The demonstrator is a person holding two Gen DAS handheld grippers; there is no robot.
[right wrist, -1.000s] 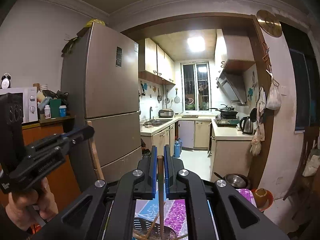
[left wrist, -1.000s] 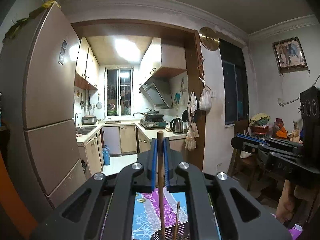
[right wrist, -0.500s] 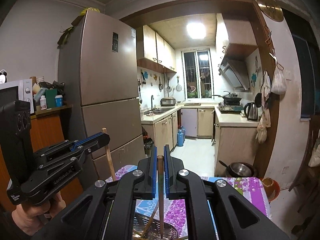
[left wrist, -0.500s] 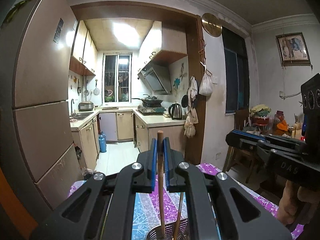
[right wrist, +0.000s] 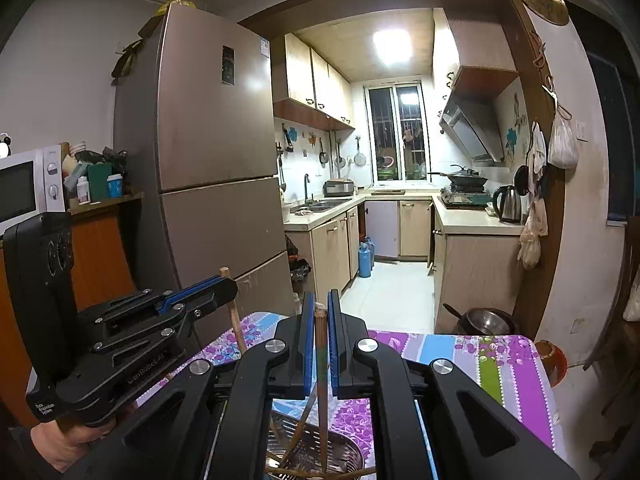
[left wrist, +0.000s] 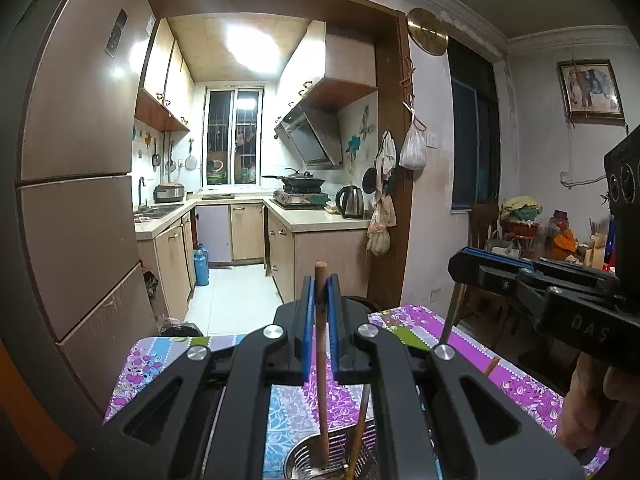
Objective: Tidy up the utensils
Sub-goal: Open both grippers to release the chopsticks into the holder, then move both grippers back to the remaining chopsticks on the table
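My left gripper (left wrist: 320,284) is shut on a wooden chopstick (left wrist: 321,344) held upright; its lower end stands in a perforated metal utensil holder (left wrist: 308,458) on the table. My right gripper (right wrist: 318,304) is shut on another wooden chopstick (right wrist: 321,360), also upright, with its lower end in the same metal holder (right wrist: 316,452), which contains several other chopsticks. Each gripper shows in the other's view: the right one (left wrist: 480,266) at the right edge, the left one (right wrist: 220,286) at the left edge.
The table carries a purple and blue floral cloth (right wrist: 460,356). A tall fridge (right wrist: 212,168) stands at the left, a microwave (right wrist: 28,186) on an orange cabinet beside it. Behind lies the kitchen with counters (left wrist: 320,218). A metal bowl (right wrist: 486,320) sits past the table's far edge.
Both grippers have tilted down and lowered with their chopsticks; the table cloth and holder show more. Both stay shut on their chopsticks.
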